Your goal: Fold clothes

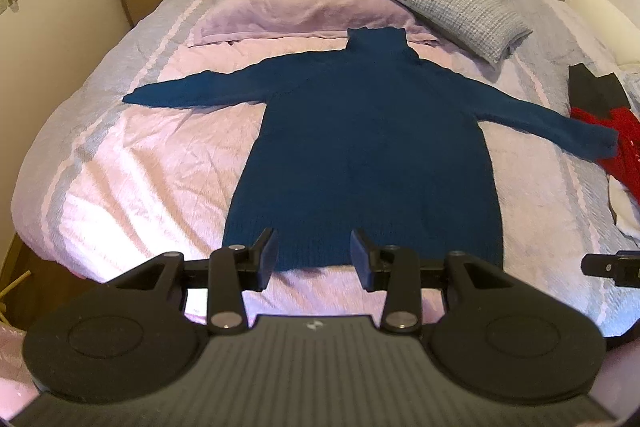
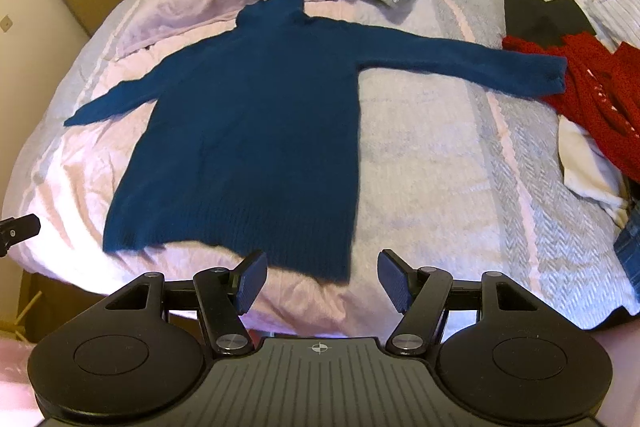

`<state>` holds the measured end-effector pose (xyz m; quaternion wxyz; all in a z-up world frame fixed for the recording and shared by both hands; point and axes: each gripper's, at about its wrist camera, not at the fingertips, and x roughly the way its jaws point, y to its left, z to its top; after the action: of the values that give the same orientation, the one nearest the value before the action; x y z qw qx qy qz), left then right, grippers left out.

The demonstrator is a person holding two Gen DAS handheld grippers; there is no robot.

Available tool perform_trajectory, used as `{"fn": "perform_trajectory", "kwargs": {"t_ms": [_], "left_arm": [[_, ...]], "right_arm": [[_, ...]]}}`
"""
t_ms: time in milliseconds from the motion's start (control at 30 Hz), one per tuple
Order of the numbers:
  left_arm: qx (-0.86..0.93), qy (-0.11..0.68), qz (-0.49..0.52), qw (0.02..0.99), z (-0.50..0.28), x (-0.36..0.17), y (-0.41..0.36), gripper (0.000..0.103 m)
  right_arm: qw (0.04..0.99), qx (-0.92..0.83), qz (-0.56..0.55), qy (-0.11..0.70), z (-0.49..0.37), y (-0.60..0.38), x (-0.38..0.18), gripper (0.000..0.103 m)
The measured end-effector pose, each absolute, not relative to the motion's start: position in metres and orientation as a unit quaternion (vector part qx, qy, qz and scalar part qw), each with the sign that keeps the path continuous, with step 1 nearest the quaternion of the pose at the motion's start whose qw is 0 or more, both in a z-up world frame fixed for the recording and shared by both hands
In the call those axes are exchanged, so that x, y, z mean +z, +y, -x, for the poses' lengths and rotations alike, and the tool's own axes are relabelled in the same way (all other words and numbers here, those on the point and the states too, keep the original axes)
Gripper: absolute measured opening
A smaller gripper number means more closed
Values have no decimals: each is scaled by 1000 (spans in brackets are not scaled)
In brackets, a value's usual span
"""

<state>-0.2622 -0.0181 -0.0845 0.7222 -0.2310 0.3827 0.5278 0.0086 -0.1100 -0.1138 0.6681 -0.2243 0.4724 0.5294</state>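
Dark teal knitted turtleneck sweater laid flat on pink quilted bed cover, sleeves spread, collar toward grey checked pillow. Left gripper held over sweater hem, jaws partly parted, nothing gripped. Right gripper at hem corner, jaws wider, empty. Sleeve best folded inward first; knit to be pinched near cuff, lifted low, kept clear of red knitted garment.

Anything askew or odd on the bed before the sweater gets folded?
Mostly tidy: the blue sweater lies flat, sleeves spread. Its right cuff overlaps a heap of red knitwear.
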Motion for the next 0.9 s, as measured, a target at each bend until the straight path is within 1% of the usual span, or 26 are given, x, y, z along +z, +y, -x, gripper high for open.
{"fn": "perform_trajectory", "kwargs": {"t_ms": [100,267,533,733,900], "left_arm": [[523,384,230,725,260,-89,7,36],[498,381,234,743,257,-102,72,36],[428,390,233,781,248,-138,209,36],[379,396,209,810,235,-166,319,36],[358,390,202,824,218,-186,382,36]], "right_arm": [[671,527,220,473,-13,-89,-118,65],[678,517,216,476,-21,-43,-130,65],[691,469,223,502,-40,45,-172,65],[701,440,231,511,-55,111,-203,65],[697,440,236,516,-68,155,-224,65]]}}
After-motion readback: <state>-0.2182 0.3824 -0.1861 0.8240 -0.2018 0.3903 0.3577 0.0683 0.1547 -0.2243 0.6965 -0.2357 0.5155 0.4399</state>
